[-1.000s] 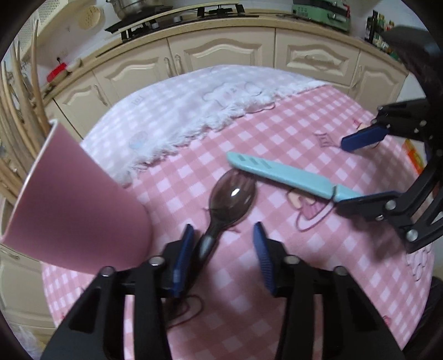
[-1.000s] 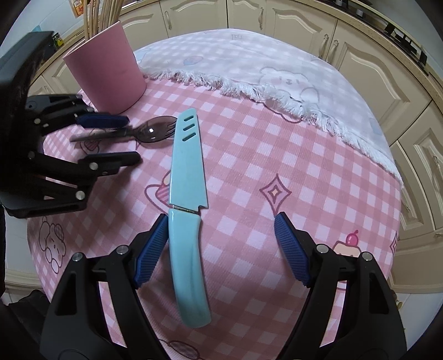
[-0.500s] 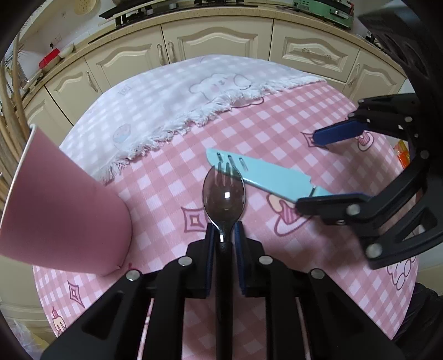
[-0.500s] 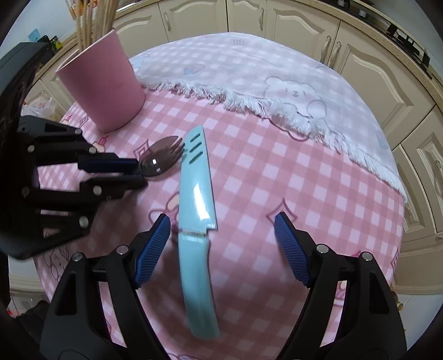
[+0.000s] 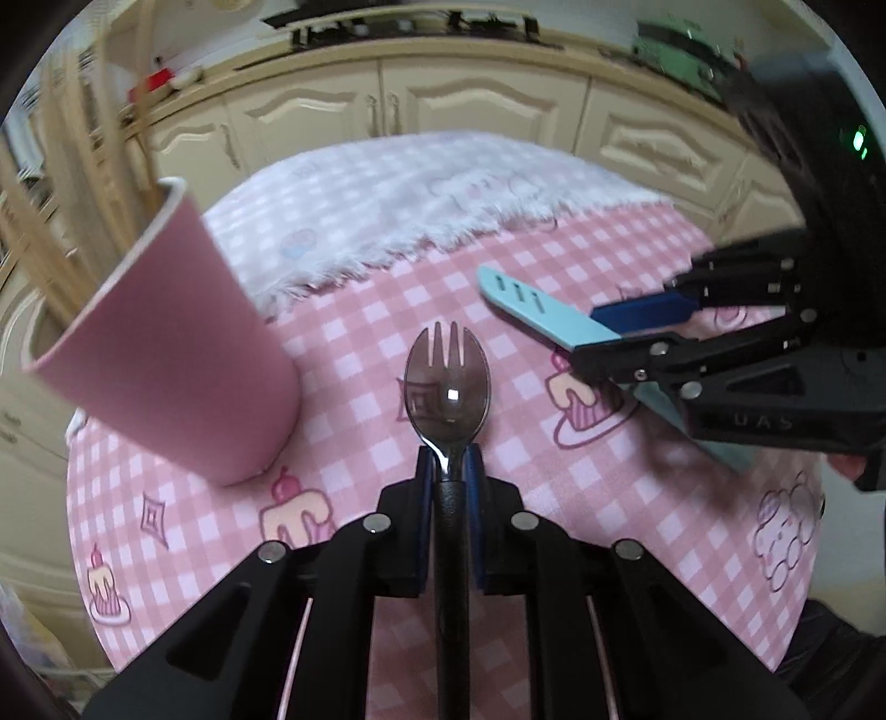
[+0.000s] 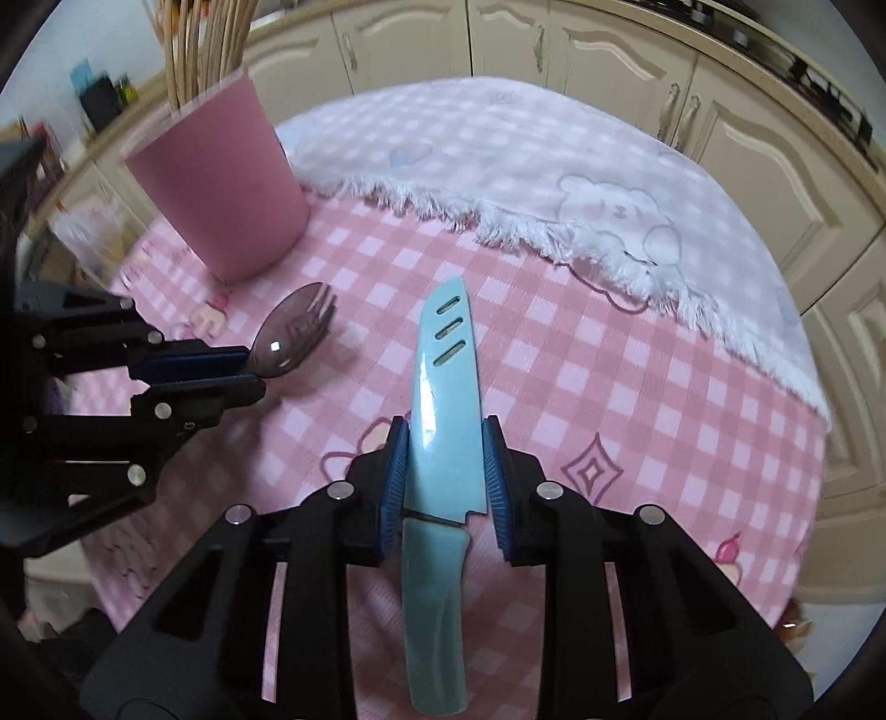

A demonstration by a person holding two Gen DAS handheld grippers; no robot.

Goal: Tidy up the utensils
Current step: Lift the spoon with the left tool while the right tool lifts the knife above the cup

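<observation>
I see the round bench [image 6: 637, 387] under a pink checked cloth printed with cupcakes, and a paler fringed cloth [image 6: 554, 177] with a bear on it lies over its far half. Cream cabinet doors [image 5: 482, 105] curve behind it. Next in size is the pink cup [image 6: 221, 188], which stands upright on the near cloth at the far left of the bench, with pale wooden sticks [image 6: 205, 39] rising out of it; in the left wrist view the cup [image 5: 166, 354] looms just left of my left tool. My left tool [image 5: 449, 471] is pinched narrow on the neck of a smoky translucent spork [image 5: 447, 382], whose tined bowl points forward, and whose dark handle runs back between the fingers; from the right wrist view the spork [image 6: 296, 332] sits close to the cup's base, apart from it, and I cannot tell whether its bowl touches the cloth. My right tool [image 6: 446, 476] is closed on a light blue sheathed knife [image 6: 440, 387], the blue pads [image 6: 396, 476] pressing both edges of the sheath just ahead of the handle, the slotted tip pointing away toward the fringed cloth. In the left wrist view the knife [image 5: 542, 310] shows to the right of the spork, well apart from it.
</observation>
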